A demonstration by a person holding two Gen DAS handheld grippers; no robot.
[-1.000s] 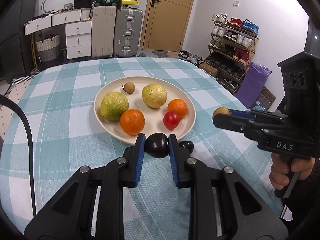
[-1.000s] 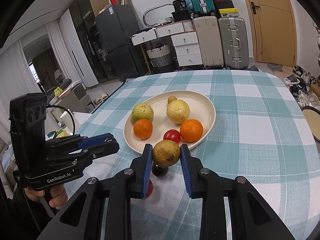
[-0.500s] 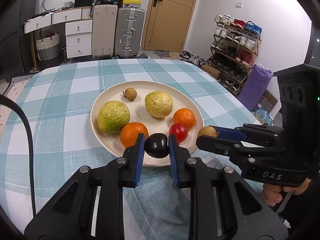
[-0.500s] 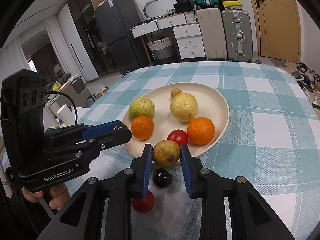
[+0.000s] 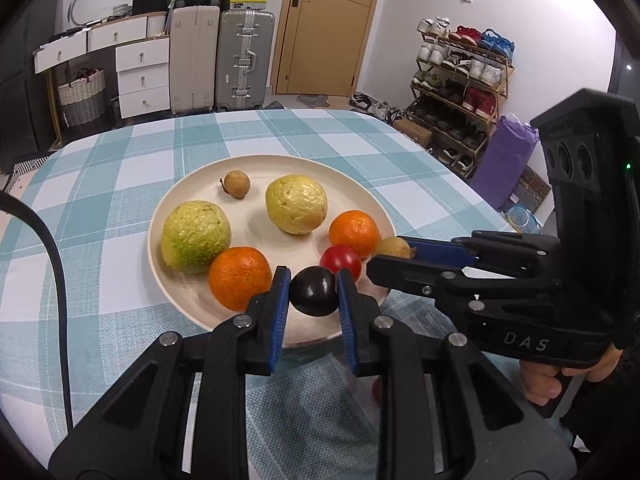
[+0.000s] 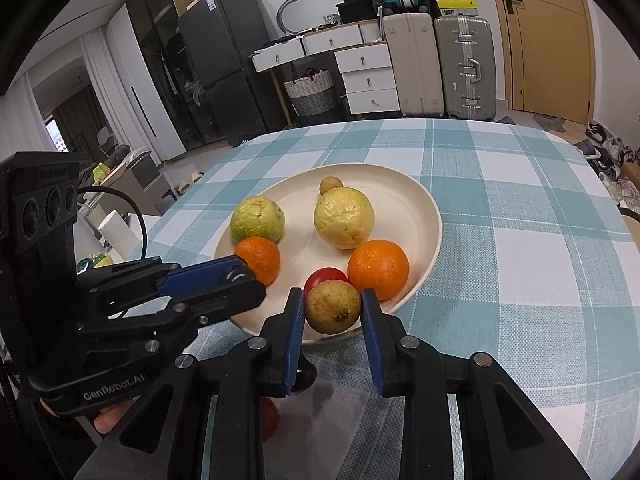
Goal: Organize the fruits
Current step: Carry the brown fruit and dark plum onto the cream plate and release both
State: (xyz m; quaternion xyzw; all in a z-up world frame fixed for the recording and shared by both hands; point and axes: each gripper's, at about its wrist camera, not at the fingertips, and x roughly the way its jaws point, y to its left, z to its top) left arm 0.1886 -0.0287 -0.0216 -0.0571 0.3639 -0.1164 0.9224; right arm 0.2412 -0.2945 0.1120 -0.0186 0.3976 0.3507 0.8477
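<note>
A dark plum [image 5: 313, 290] is clamped between the blue pads of the left claw [image 5: 312, 292], held over the near rim of the plate [image 5: 176, 208]. A brownish-yellow fruit [image 6: 333, 306] is clamped in the right claw [image 6: 332, 312], likewise over the near rim, just in front of a red tomato [image 6: 325, 275].

On the plate are seen two oranges [image 5: 239, 276] [image 5: 354, 233], a green guava [image 5: 195, 236], a yellow guava [image 5: 296, 204] and a small brown longan [image 5: 237, 184] at the far side. Bare plate is left in the middle, between the guavas and the near rim, and along the far right edge. The two claws are set close together at the near rim, the right one's tip near the tomato in the left view.

The plate is carried on a counter [image 5: 100, 184] under a teal-and-white checked cloth, with wide open cloth on all sides of it.

Only in the right view are shown a red fruit [image 6: 269, 420] and a dark round object [image 6: 303, 376] on the cloth beneath the claw, largely hidden by its fingers. Only in the left view is the longan shown whole, and the hand [image 5: 560, 376] on the right claw's handle.
</note>
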